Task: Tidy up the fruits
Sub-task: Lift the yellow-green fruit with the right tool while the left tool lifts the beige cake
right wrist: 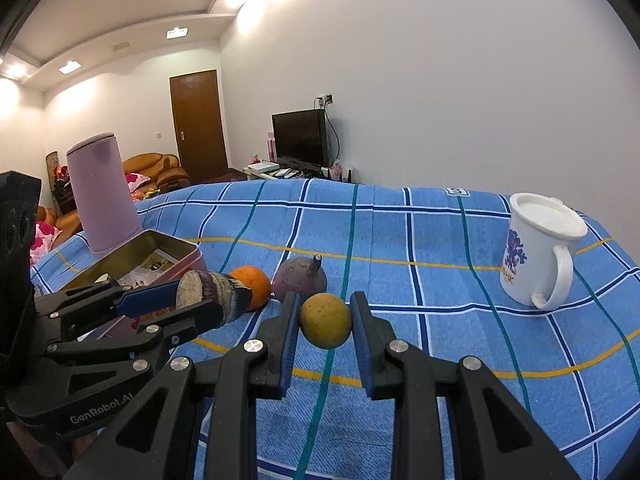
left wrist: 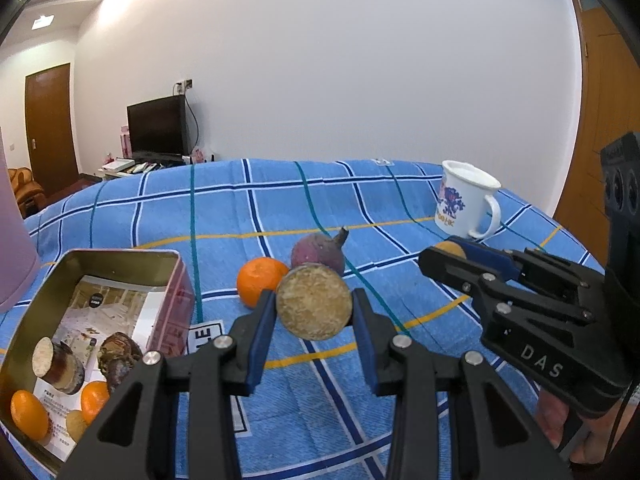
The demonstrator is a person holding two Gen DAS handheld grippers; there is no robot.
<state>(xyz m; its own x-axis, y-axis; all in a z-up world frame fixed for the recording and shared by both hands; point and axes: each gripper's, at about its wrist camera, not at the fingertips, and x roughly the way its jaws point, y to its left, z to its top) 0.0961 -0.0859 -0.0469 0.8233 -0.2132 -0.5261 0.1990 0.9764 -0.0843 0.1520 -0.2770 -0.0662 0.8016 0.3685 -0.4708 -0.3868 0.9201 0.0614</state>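
Note:
My left gripper is shut on a cut brown root piece, held above the blue checked cloth; it also shows in the right wrist view. My right gripper is shut on a small yellow-brown round fruit; that gripper shows at the right of the left wrist view. An orange and a purple root with a stem lie on the cloth just behind. An open metal tin at the left holds two oranges, root pieces and a small yellow fruit.
A white lidded mug stands on the cloth at the right. A tall pink container stands behind the tin. The cloth-covered table ends near a white wall; a TV and a door are beyond.

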